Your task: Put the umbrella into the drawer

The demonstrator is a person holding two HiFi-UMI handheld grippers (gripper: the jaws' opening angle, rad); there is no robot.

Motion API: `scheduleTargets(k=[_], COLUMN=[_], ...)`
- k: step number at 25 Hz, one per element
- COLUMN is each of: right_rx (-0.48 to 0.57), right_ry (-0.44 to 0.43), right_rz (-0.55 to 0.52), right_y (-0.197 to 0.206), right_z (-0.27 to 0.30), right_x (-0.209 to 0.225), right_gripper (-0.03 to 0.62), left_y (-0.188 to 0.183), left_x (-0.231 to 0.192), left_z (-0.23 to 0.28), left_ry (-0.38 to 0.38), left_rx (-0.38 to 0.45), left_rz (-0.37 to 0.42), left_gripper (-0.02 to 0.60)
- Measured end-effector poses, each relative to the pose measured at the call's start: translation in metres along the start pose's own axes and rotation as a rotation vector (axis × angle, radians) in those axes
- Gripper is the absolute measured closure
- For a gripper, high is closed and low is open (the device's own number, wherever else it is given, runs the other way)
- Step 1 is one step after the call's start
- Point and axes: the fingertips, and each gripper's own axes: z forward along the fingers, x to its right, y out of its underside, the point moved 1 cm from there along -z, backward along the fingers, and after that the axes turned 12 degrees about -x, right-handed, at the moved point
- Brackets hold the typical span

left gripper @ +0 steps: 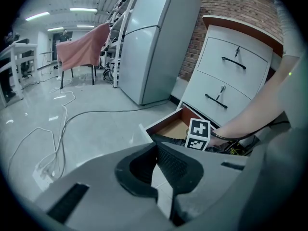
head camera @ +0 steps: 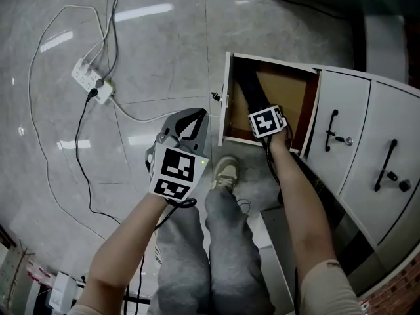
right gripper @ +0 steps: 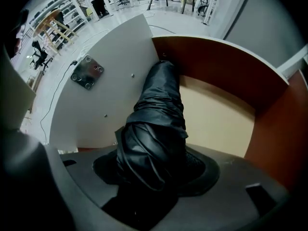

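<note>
The black folded umbrella [head camera: 251,89] [right gripper: 159,124] lies slanted in the open drawer [head camera: 226,97] [right gripper: 110,81], with its far end near the drawer's white front panel. My right gripper [head camera: 264,115] [right gripper: 156,170] points down into the drawer and is shut on the umbrella's near end. Over the floor beside the drawer hangs my left gripper [head camera: 191,120] [left gripper: 155,162], tilted down. Its jaws meet at the tips with nothing between them. From the left gripper view the drawer [left gripper: 168,126] and the right gripper's marker cube [left gripper: 198,134] show ahead.
White cabinet fronts with black handles [head camera: 331,130] [head camera: 387,166] stand right of the drawer. A power strip [head camera: 92,81] with trailing cables lies on the floor at the left. The person's shoe [head camera: 225,172] is just in front of the drawer. A tall fridge [left gripper: 154,42] stands beyond.
</note>
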Motion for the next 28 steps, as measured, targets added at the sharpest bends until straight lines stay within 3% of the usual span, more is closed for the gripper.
scheduleTargets(k=[4,12,18,23,28], right_rx=[0.048,0.031,0.171,0.24,0.34], right_ry=[0.016,0.038,0.093,0.1,0.151], right_rz=[-0.018,0.015,0.125,0.121,0.144], right_y=[-0.003,0.006,0.012,0.024,0.028], right_z=[0.0,-0.03,-0.117,-0.2,-0.292], right_x=[-0.001,-0.004,0.018,0.012,0.013], right_gripper=[0.299,0.265,0.266,0.268,0.389], left_y=[0.004,-0.013,-0.055,-0.092,-0.144], left_x=[0.007,0.024,0.026,0.032,0.042], left_z=[-0.001,-0.024,-0.078,-0.14,-0.208], left_ry=[0.009,0.022,-0.014,-0.031,-0.044], left_rx=[0.005,0.012,0.043,0.068,0.129], left_rz=[-0.019,0.009,0.001,0.0,0.024], left_gripper=[0.574,0.574,0.574,0.574,0.574])
